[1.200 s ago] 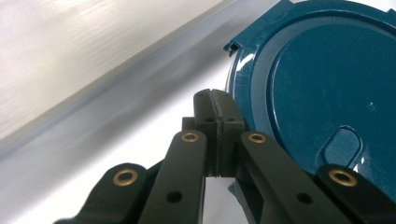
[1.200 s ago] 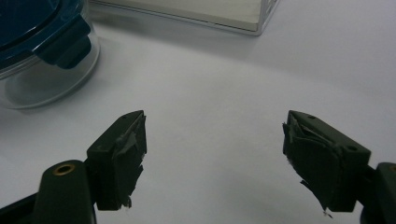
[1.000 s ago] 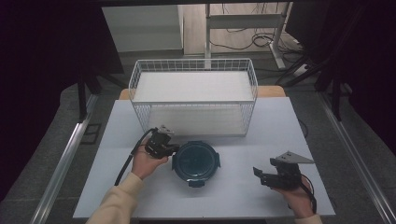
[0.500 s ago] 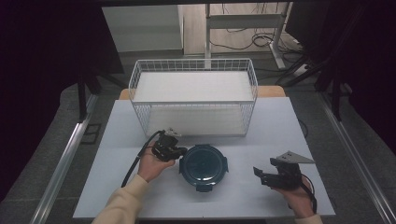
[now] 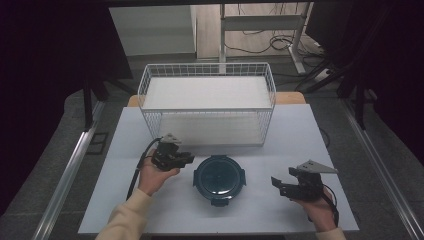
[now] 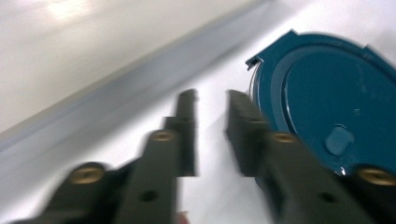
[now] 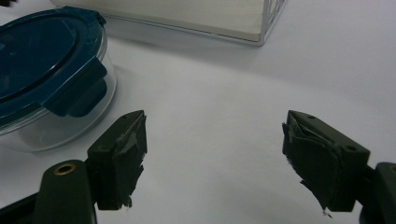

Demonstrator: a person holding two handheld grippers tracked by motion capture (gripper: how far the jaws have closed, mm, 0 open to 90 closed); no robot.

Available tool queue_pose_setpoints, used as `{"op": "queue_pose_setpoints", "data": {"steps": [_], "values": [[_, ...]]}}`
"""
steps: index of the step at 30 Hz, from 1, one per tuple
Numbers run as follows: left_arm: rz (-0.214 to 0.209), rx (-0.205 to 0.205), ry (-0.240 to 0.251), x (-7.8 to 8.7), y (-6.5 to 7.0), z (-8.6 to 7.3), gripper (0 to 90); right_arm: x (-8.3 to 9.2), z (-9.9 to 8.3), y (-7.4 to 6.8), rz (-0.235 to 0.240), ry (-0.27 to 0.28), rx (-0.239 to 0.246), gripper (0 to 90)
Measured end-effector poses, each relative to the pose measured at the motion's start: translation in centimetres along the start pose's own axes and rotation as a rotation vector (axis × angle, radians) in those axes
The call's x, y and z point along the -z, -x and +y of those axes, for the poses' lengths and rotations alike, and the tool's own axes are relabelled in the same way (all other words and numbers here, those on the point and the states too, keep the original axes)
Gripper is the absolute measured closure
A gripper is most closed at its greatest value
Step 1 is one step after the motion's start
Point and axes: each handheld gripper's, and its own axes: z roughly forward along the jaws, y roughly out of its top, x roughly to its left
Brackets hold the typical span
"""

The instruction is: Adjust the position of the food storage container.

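Observation:
A round glass container with a dark teal clip lid (image 5: 219, 176) stands on the white table (image 5: 305, 135), near its front middle. My left gripper (image 5: 189, 159) is just left of the container, pointing at it without touching. In the left gripper view its jaws (image 6: 212, 112) have just been opening, and only a narrow gap with nothing in it lies between them; the lid (image 6: 336, 98) is to their right. My right gripper (image 5: 276, 183) rests to the right of the container, well apart from it. Its jaws (image 7: 214, 126) stand wide open over bare table, with the container (image 7: 46, 70) at the upper left.
A white wire basket (image 5: 207, 107) with a pale floor stands behind the container at the table's far middle, and its corner (image 7: 266, 28) appears in the right gripper view. A black cable trails from the left gripper toward the person's sleeve.
The container has shifted a little to the right, with the left gripper moving along beside it. The left gripper has since drawn back slightly and its jaws have parted. The right gripper has kept still.

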Motion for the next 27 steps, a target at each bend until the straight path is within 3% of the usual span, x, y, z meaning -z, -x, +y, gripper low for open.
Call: {"op": "queue_pose_setpoints", "data": {"steps": [4, 6, 11, 15, 18, 27], "values": [[-0.011, 0.058, 0.026, 1.9, 0.6, -1.8, 37.4, -0.1, 0.0, -0.2, 0.004, 0.004, -0.003, 21.8], [-0.005, 0.07, 0.023, 2.5, 0.8, -2.9, 31.5, -0.2, 0.0, -0.4, 0.009, 0.007, -0.003, 21.8], [0.0, 0.107, 0.015, 3.7, 0.3, -4.5, 25.5, -0.6, 0.3, -1.1, 0.015, 0.013, -0.001, 21.3], [0.006, 0.15, 0.018, 4.3, -0.5, -5.4, 20.0, -0.1, 0.6, -1.6, 0.019, 0.056, -0.041, 21.2], [0.012, 0.162, 0.03, 4.8, -0.6, -5.5, 15.2, 0.1, 0.6, -2.1, 0.027, 0.084, -0.055, 21.2], [-0.002, 0.171, 0.054, 5.2, -0.1, -5.3, 12.5, 0.4, 0.7, -2.7, 0.044, 0.076, -0.023, 19.9]]}}
